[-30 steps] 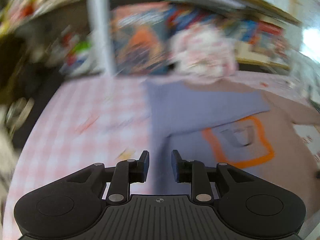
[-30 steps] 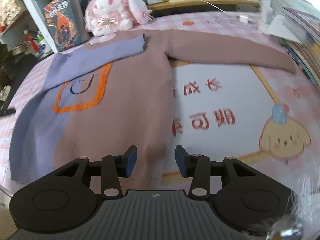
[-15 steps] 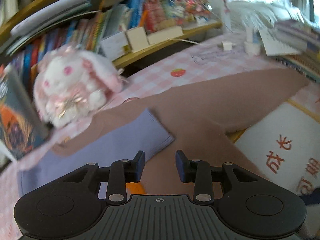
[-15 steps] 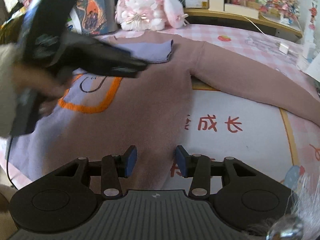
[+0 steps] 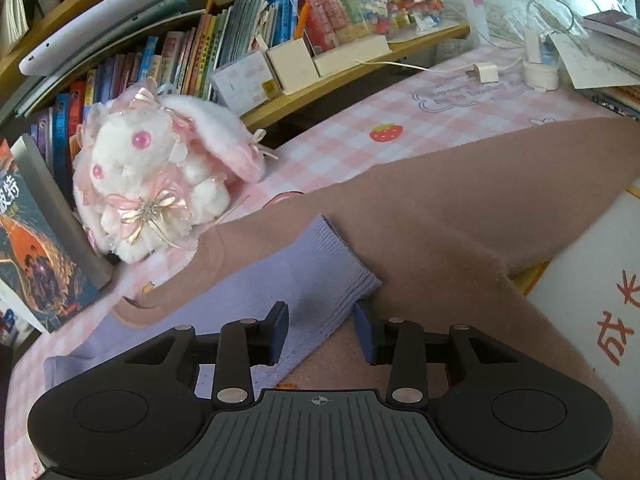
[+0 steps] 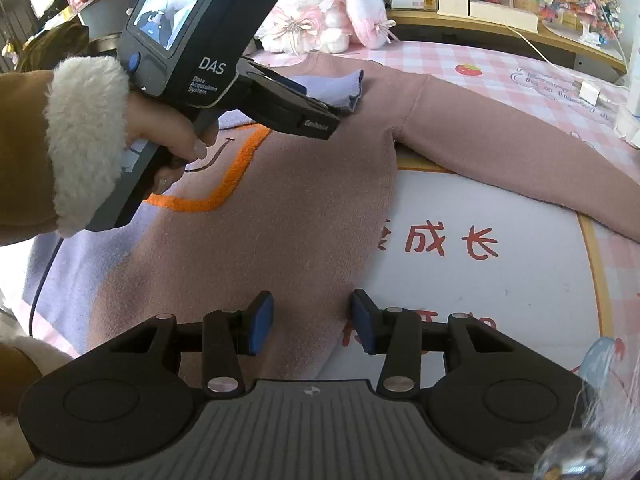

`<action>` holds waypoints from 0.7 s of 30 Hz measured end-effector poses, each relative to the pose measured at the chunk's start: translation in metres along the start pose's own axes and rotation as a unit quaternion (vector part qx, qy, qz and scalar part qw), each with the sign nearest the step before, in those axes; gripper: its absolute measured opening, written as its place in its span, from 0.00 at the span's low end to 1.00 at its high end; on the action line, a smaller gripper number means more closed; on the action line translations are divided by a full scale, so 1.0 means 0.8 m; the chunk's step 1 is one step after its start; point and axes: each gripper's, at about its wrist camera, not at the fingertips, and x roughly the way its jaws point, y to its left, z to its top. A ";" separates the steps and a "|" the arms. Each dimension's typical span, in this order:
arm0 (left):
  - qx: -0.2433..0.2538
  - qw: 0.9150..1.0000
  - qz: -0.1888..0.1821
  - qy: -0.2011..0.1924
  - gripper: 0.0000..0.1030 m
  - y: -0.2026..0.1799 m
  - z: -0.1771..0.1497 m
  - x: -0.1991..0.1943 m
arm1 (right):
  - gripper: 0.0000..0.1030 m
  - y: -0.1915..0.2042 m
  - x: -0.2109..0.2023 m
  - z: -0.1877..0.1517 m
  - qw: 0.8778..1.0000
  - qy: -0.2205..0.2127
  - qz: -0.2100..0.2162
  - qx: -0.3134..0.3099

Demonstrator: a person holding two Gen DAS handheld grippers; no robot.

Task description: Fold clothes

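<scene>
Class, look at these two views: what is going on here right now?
A person holds a tool in each hand over a pink and lilac sweater spread on a checked table cover. The lilac sleeve is already folded across the chest. The left tool is open just above that sleeve's cuff; the right tool is open near the sweater's lower side edge. The pink sleeve lies stretched out, unfolded. A plush rabbit sits behind.

plush rabbit (image 5: pixel 160 168) | books (image 5: pixel 224 52) | charger (image 5: pixel 486 72) | checked tablecloth (image 5: pixel 440 120)
</scene>
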 end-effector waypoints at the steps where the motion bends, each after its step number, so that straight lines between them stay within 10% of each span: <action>1: 0.001 1.000 0.000 -0.001 0.36 0.001 -0.002 0.000 | 0.40 0.000 0.000 0.000 1.000 0.000 0.000 0.001; 12: -0.008 0.999 -0.027 -0.029 0.03 0.012 -0.009 -0.002 | 0.43 0.008 0.002 0.000 1.000 -0.004 -0.014 0.002; 21: -0.238 0.965 0.026 -0.107 0.01 0.185 -0.066 -0.091 | 0.44 0.022 0.007 0.002 0.999 -0.002 -0.046 0.004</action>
